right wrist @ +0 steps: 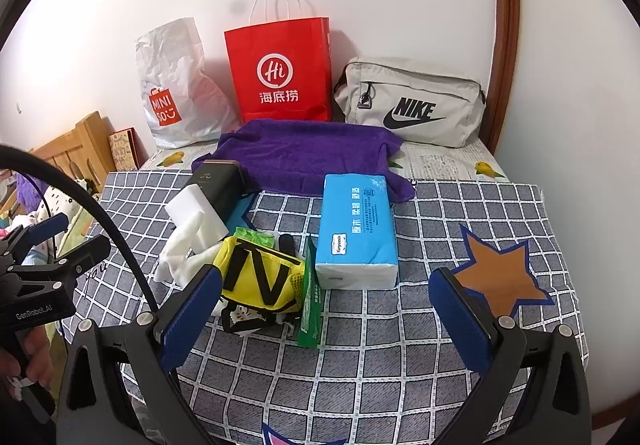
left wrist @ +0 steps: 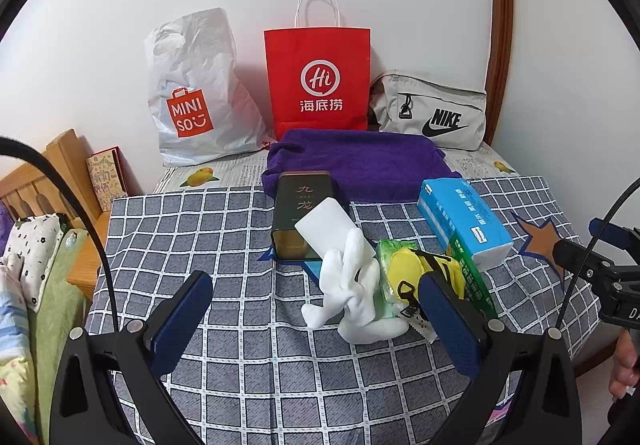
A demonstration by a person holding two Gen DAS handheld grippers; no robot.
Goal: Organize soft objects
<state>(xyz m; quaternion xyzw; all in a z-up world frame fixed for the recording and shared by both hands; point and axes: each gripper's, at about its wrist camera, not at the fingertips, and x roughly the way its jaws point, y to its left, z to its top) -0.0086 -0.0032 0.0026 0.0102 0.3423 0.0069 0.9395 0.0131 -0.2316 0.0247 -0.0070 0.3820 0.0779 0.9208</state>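
Directly ahead of the left hand-held gripper [left wrist: 316,315], wide open and empty, lies the white sock [left wrist: 354,285] on the table [left wrist: 200,229], long axis running away. The right hand-held gripper [right wrist: 326,319], likewise agape and empty, stands farther off.

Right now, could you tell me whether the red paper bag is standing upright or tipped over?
Upright. The red paper bag stands against the wall, its white handles pointing up.
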